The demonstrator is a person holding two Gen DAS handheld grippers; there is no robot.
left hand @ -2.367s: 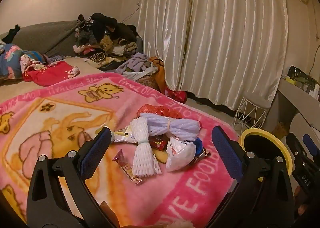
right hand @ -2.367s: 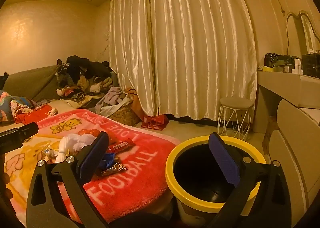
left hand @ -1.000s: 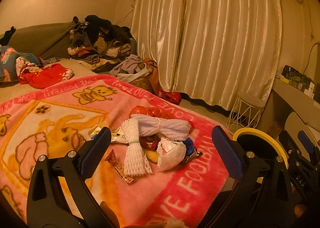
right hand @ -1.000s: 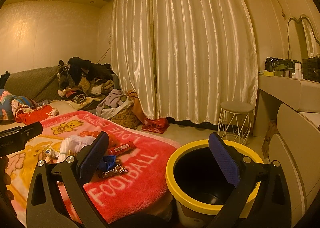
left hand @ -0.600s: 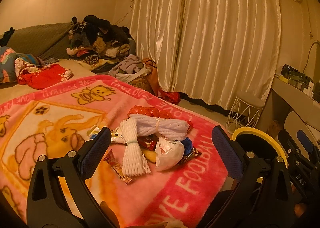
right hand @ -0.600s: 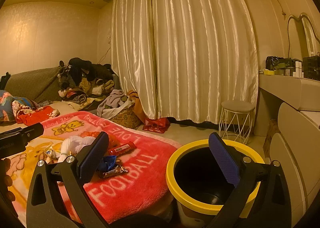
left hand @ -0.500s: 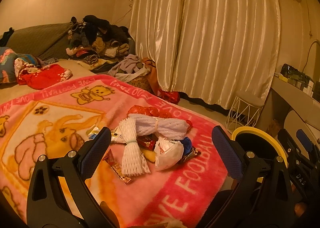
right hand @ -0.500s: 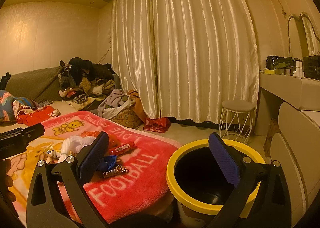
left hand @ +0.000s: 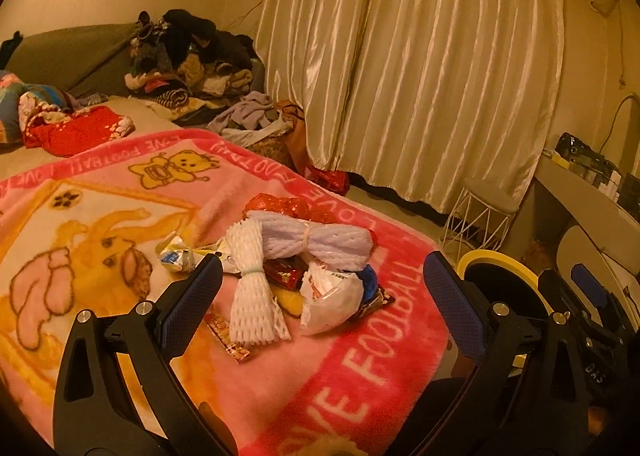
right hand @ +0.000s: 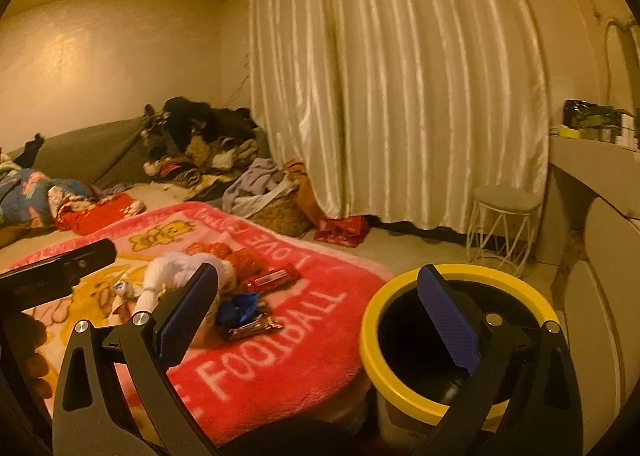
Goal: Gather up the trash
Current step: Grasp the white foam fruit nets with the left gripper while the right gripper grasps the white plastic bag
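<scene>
Fingers of your left gripper (left hand: 322, 302) stand spread wide, blue pads facing each other, nothing between them; they hover above the pile of trash (left hand: 296, 268) without touching it. Fingers of your right gripper (right hand: 320, 318) are likewise spread and empty, the right-hand finger crossing the mouth of the bin (right hand: 456, 340).

Trash pile: it lies on the pink blanket (left hand: 360, 356), near the blanket's right-hand edge and the corner closest to the bin. Two white foam-net sleeves dominate it: an upright sleeve (left hand: 252, 296) tied at its waist with a pale band, and a crosswise sleeve (left hand: 316, 242) tied at mid-length, its end resting over the top of the first. Behind them sits a crumpled red wrapper (left hand: 284, 205). A white crumpled bag (left hand: 330, 300) lies just beside the upright sleeve, touching a blue scrap (left hand: 369, 282) and a dark snack wrapper (left hand: 376, 302). A small red packet (left hand: 285, 272) shows between the sleeves and the bag. A silvery crumpled wrapper (left hand: 176, 256) lies toward the blanket's middle, and a flat bar wrapper (left hand: 230, 338) lies at the near side of the pile.

Bin: yellow rim, dark interior, standing off the blanket's right-hand edge, just beside the bed.
</scene>
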